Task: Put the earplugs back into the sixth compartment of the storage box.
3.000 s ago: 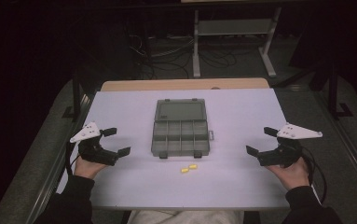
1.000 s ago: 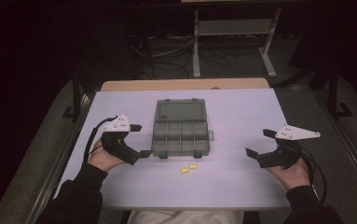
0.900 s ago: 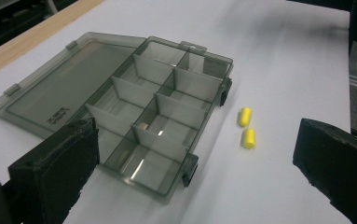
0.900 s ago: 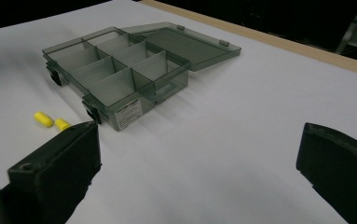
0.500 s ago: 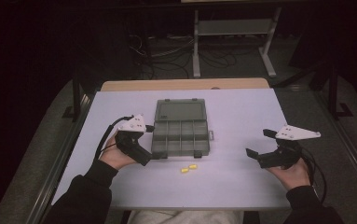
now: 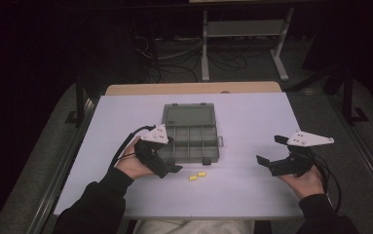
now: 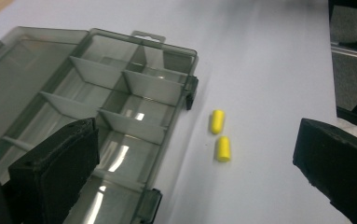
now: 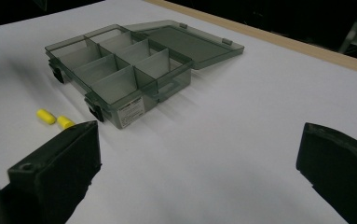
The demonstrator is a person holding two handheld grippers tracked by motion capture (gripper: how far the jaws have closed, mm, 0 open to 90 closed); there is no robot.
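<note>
At nine o'clock on the tabletop [image 6: 125,117], our left gripper [image 6: 167,153] has swung in from the left edge over the last three seconds and now sits against the near-left corner of the organizer box [image 6: 194,146], its jaws released and spread wide. From the left gripper view, we look between those jaws at the box's front compartments [image 7: 120,121] and, just past its front latch [image 7: 191,91], at the two yellow earplugs [image 7: 219,135], which lie loose on the tabletop, close together but apart, with neither jaw touching them.

At the centre, the smoky grey box stands with its lid [image 6: 188,116] folded flat toward twelve o'clock. We can see nothing in the compartments that show. The earplugs [image 6: 197,176] rest just off the box's front wall, toward six o'clock.

At three o'clock, our right gripper [image 6: 274,153] has not shifted in that time; it hangs well apart from the box, jaws released and holding nothing. The right gripper view takes in the box [image 8: 120,70] and the earplugs [image 8: 55,119] beyond its left jaw.

We judge the approach all but finished: the left gripper is lined up on the earplugs, and the pick-up and the drop into a compartment are not yet begun.
</note>
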